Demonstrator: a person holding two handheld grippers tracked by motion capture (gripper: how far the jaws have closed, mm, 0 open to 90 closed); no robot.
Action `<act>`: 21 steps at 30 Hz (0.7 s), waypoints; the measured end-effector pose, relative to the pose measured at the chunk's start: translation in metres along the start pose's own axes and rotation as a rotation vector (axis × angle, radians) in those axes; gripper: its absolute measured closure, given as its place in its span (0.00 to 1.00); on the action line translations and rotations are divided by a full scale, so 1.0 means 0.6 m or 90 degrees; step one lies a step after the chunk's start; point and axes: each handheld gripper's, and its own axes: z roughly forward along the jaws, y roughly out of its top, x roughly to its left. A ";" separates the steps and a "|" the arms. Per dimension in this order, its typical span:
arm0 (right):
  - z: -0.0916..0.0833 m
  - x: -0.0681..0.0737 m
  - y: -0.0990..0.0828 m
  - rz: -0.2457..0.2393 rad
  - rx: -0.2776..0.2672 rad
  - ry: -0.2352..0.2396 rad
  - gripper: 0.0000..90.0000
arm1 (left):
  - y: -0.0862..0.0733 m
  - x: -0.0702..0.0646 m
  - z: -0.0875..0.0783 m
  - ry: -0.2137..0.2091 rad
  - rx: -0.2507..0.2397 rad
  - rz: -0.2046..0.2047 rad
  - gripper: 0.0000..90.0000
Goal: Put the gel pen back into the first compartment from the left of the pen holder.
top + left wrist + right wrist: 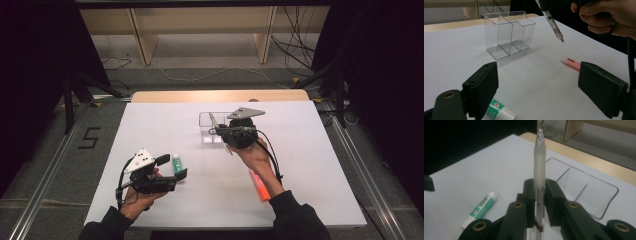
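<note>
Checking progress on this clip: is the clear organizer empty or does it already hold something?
Empty. The organizer stands upright on the table, and all three compartments show bare floors through its clear walls; the pen is in the right tongs.

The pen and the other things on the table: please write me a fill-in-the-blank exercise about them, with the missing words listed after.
1. The right gripper is shut on a ____.
2. The clear organiser has ____ compartments.
3. The glue stick lies between the open jaws of the ____ gripper.
4. The highlighter is ____ in colour.

Missing words: pen; three; left; pink
</note>
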 end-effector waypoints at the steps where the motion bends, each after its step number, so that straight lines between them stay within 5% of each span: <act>1: 0.003 0.000 0.003 0.000 -0.008 0.000 0.89 | 0.000 0.000 0.000 0.000 0.000 0.000 0.18; 21: 0.059 -0.006 0.055 0.019 -0.092 -0.018 0.89 | 0.000 0.000 0.000 0.001 -0.001 0.000 0.18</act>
